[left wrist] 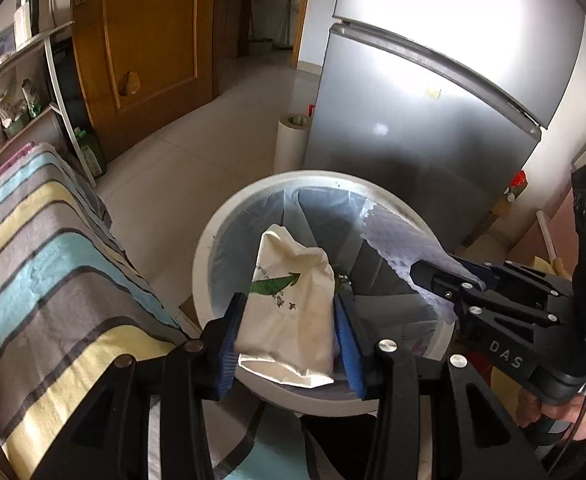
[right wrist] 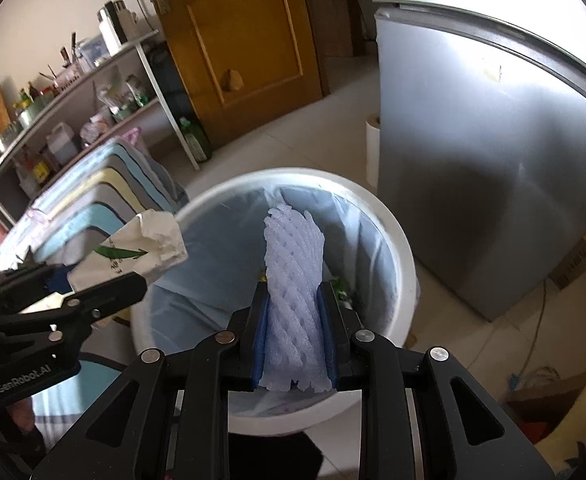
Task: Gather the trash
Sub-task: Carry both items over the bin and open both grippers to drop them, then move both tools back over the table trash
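Over a lined white trash bin (left wrist: 213, 248), two hand-held tools hover with their loads: the left tool (left wrist: 289, 320) is closed on a crumpled white paper bag (left wrist: 293, 300) printed with a green leaf, its blue pads pressed against the bag's two sides, while the right tool (right wrist: 295, 320) is clamped on a pale foam fruit net (right wrist: 293, 280), squeezing the mesh sleeve narrow between its pads

The paper bag hangs above the bin's mouth on the side nearest the striped blanket (left wrist: 53, 260); in the right wrist view it appears to sit over the bin's rim rather than its centre. The foam net stands upright over the middle of the bin's opening, above the translucent bin liner (right wrist: 213, 272). Some greenish scraps (right wrist: 341, 284) lie inside the bin, too small to identify. A silver refrigerator (left wrist: 433, 120) stands just behind the bin, a roll of white material (left wrist: 291, 140) leans beside it, and a wooden door (left wrist: 145, 40) is further back

The step in hand looks like the drop: both pieces of trash are carried to the bin and neither is released yet. The next move probably calls for each tool to open wide enough for its load to fall. The net should drop straight in. The bag may need a small shift toward the bin's centre first, since it could catch on the rim or slide toward the blanket. The light foam may also cling to the pads
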The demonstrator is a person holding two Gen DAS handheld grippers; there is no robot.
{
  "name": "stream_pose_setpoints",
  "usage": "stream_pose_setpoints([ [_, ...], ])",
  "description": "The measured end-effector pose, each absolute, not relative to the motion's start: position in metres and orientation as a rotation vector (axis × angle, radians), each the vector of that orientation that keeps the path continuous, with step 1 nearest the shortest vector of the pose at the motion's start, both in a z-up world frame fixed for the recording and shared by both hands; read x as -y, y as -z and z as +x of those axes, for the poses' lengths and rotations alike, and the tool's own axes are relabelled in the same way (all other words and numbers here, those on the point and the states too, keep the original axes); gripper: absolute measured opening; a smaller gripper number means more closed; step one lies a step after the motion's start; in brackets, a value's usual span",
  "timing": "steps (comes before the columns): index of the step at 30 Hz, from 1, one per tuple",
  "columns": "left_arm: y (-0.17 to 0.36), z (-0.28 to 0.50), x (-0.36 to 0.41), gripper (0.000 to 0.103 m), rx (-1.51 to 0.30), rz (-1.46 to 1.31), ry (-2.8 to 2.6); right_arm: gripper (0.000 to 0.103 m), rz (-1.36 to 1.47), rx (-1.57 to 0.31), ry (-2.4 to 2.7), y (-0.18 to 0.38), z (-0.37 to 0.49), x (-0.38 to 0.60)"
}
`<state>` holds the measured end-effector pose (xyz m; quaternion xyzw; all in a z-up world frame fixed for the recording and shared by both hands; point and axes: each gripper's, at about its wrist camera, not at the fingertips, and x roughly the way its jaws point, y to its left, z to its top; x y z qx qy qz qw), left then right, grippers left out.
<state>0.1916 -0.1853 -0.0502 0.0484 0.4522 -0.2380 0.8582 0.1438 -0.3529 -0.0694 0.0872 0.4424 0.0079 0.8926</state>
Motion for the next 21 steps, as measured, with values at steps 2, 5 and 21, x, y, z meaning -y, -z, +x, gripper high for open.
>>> stream_pose_setpoints([
  [2,0.051,0.192,0.186,0.046,-0.950,0.104,0.501,0.025,0.181,-0.928,-0.012,0.073,0.146,0.357],
  [5,0.052,0.194,0.184,0.046,-0.958,0.096,0.493,0.025,0.181,-0.942,-0.005,0.076,0.150,0.357],
  [21,0.043,0.192,0.170,0.064,-0.934,0.058,0.469,0.048,0.166,-0.929,0.019,0.070,0.148,0.351],
])
